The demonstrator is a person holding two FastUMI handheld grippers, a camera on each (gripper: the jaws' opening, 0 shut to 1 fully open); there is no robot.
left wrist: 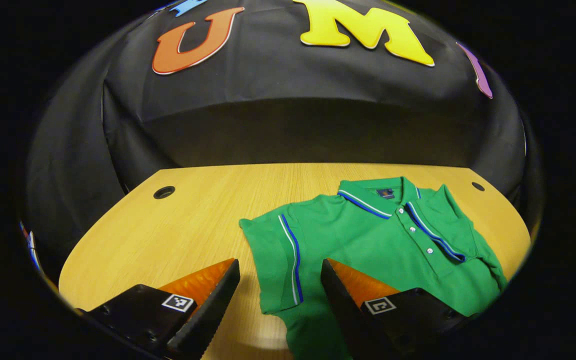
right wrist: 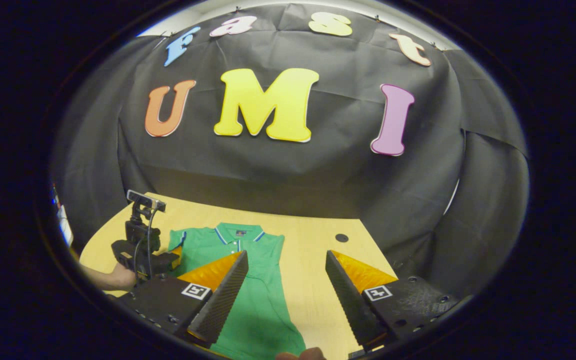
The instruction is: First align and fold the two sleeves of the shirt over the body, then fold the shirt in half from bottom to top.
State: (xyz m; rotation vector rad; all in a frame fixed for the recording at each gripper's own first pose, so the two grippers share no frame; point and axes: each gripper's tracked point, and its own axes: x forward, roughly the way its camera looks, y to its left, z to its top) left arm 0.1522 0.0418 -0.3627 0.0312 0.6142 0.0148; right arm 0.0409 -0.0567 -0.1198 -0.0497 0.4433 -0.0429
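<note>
Hovering low over the near part of the shirt (left wrist: 368, 240), the left gripper (left wrist: 280, 280) has its fingers spread wide and grips nothing; in the left gripper view the folded left sleeve (left wrist: 278, 260) lies in the gap between them, its blue-and-white trimmed cuff running lengthwise along the shirt's body. The green polo shirt lies flat on the wooden table (left wrist: 168, 230), front up, with its buttoned placket (left wrist: 418, 235) and striped collar (left wrist: 373, 197) at the end farthest from the gripper. The opposite sleeve (left wrist: 463, 230) is also turned in over the body, its trimmed edge lying slantwise beside the placket. Round cable holes (left wrist: 164, 192) sit in the table beyond the shirt on either side, near the far corners.

In the right gripper view the right gripper (right wrist: 285, 290) is likewise wide open and empty, held above the shirt's lower half; one finger overlaps the green fabric while the other stands over bare table beside the shirt. Past it, the shirt (right wrist: 248, 280) stretches away towards its collar (right wrist: 238, 231). At the shirt's left side the other gripper (right wrist: 140, 250), carrying its small camera on top, is held by a person's hand (right wrist: 118, 277), close to the folded sleeve. Behind the table hangs the black cloth wall.
</note>
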